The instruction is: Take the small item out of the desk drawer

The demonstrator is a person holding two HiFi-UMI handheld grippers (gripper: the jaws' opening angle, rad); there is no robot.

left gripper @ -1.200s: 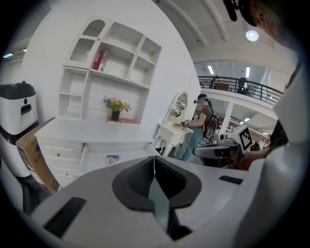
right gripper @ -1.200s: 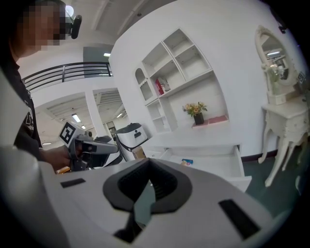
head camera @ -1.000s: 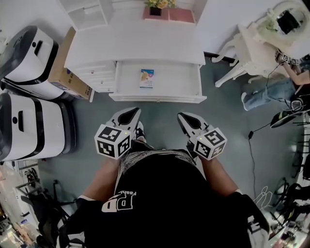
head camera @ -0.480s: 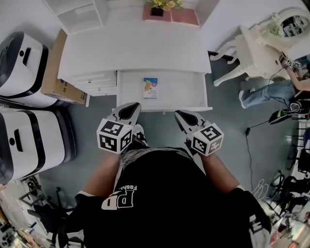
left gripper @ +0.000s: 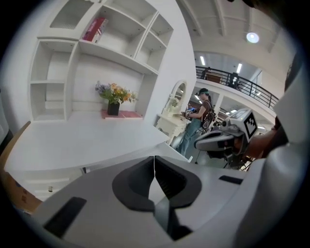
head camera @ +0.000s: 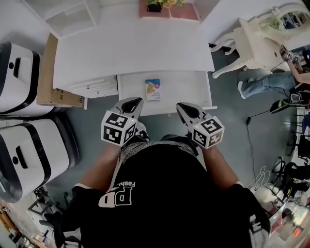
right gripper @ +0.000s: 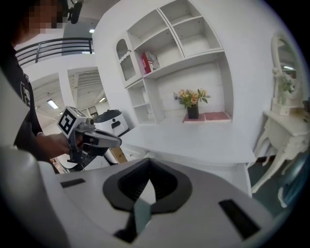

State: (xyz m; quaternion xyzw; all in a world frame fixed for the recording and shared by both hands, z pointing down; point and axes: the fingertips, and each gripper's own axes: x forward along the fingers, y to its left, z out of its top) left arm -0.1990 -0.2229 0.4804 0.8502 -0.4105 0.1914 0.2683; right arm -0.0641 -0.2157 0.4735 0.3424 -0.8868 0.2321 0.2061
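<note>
Our left hand-held gripper [head camera: 131, 101] has its jaws pressed together with nothing between them. Our right hand-held gripper [head camera: 187, 107] is the same, its pads meeting at the tips and holding nothing. We carry the two side by side in front of our body. Seen from the head view, their tips overlap the front edge of the open drawer [head camera: 186, 92] of the white desk [head camera: 131, 48]. The small item [head camera: 152, 89], a flat printed packet, lies on the drawer floor in its left half. It is just beyond the left hand-held gripper's tip and a little to its right, and neither gripper touches it. A pot of flowers [head camera: 156, 6] stands at the back of the desk. A cardboard box [head camera: 44, 72] sits against the desk's left side.
</note>
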